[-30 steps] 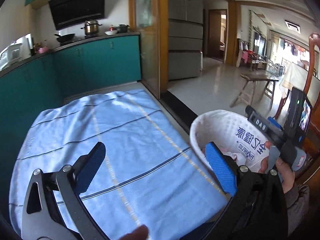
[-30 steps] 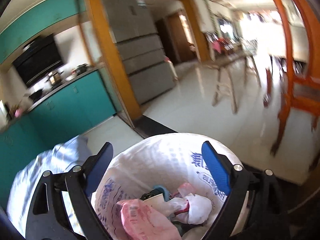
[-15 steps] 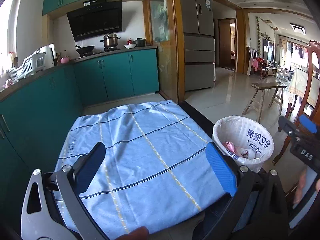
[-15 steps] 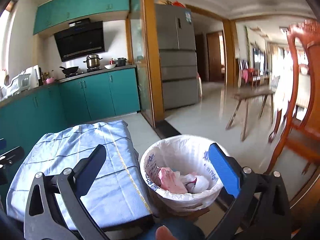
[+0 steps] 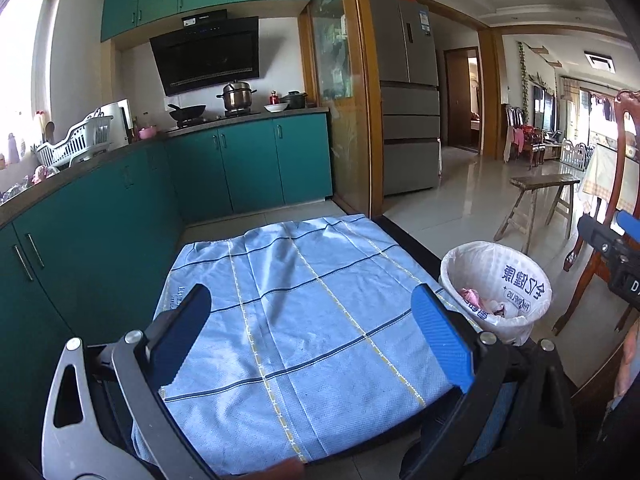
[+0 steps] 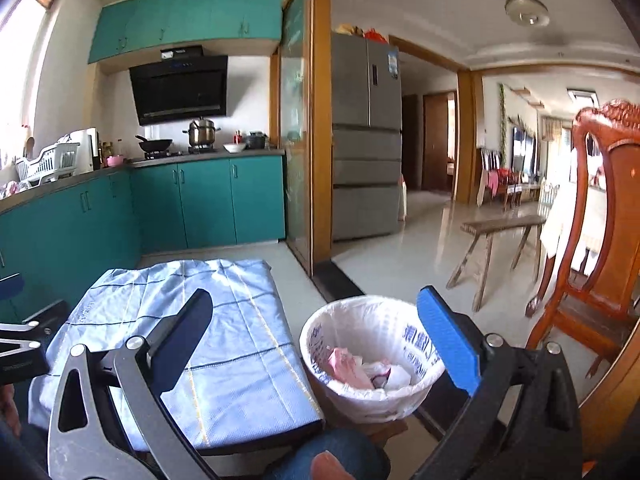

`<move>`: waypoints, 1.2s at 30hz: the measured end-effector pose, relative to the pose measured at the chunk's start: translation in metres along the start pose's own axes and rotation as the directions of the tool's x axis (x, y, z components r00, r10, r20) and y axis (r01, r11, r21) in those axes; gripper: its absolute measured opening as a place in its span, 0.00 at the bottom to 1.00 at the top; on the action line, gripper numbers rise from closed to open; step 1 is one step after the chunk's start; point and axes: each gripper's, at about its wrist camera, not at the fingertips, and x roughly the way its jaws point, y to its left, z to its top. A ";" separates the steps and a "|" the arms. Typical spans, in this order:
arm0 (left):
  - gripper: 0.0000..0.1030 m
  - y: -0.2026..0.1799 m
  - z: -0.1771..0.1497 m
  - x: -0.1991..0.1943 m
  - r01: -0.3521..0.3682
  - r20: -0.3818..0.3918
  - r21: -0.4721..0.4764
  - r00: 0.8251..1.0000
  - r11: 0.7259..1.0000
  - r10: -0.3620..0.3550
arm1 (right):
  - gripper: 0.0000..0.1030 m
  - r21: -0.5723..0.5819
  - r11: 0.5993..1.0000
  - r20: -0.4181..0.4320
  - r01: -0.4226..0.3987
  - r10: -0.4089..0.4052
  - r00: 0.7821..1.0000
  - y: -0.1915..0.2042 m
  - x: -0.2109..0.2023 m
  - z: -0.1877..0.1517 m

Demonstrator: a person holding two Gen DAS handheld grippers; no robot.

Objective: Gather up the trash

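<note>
A waste bin lined with a white printed bag (image 5: 506, 280) stands right of the table and holds pink and white wrappers (image 6: 356, 368); the bin also shows in the right wrist view (image 6: 404, 400). The table is covered with a light blue checked cloth (image 5: 304, 308), bare of trash; the cloth also shows in the right wrist view (image 6: 224, 344). My left gripper (image 5: 312, 332) is open and empty above the cloth's near part. My right gripper (image 6: 320, 340) is open and empty, held above the gap between table and bin.
Teal kitchen cabinets (image 5: 248, 164) run along the left and back. A grey fridge (image 5: 404, 104) stands behind a wooden door frame. A wooden bench (image 6: 500, 240) and a carved wooden chair (image 6: 600, 248) stand on the tiled floor to the right.
Both grippers have pulled back and risen away from the bin. The right gripper was right over the bin's mouth and is now farther off, with the table in its view.
</note>
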 end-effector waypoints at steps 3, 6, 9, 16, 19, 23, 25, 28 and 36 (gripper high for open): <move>0.97 0.004 0.001 -0.002 0.002 0.005 -0.011 1.000 1.000 -0.001 | 0.97 0.023 1.000 -0.028 -0.012 0.013 1.000 -0.002 0.007 -0.003; 0.97 0.005 0.001 0.000 0.005 0.002 -0.016 1.000 1.000 -0.005 | 0.97 0.031 0.999 -0.046 -0.018 0.020 0.999 -0.003 0.012 -0.003; 0.97 0.006 0.001 0.003 0.007 -0.006 -0.018 1.000 1.000 -0.007 | 0.97 0.024 0.999 -0.051 -0.021 0.022 0.998 0.002 0.014 -0.005; 0.97 0.004 0.003 0.007 0.009 -0.016 -0.017 1.000 1.000 -0.009 | 0.97 0.009 0.999 -0.064 -0.036 0.036 0.997 0.007 0.020 -0.006; 0.97 0.005 0.003 0.007 0.009 -0.017 -0.022 1.000 1.000 -0.009 | 0.97 0.008 0.999 -0.067 -0.035 0.035 0.997 0.005 0.021 -0.006; 0.97 0.007 0.003 0.009 0.006 -0.022 -0.034 1.000 0.999 -0.007 | 0.97 0.015 0.999 -0.066 -0.033 0.034 0.997 0.004 0.021 -0.007; 0.97 0.007 0.003 0.009 0.002 -0.024 -0.035 1.000 0.999 -0.003 | 0.97 0.014 0.999 -0.067 -0.033 0.033 0.997 0.003 0.021 -0.007; 0.97 0.006 0.003 0.008 0.003 -0.027 -0.032 1.000 0.999 -0.004 | 0.97 0.010 0.999 -0.066 -0.033 0.033 0.997 0.002 0.020 -0.006; 0.97 0.002 0.001 0.008 0.011 -0.033 -0.014 0.999 1.000 -0.012 | 0.97 0.006 1.000 -0.068 -0.023 0.023 0.997 0.002 0.020 -0.007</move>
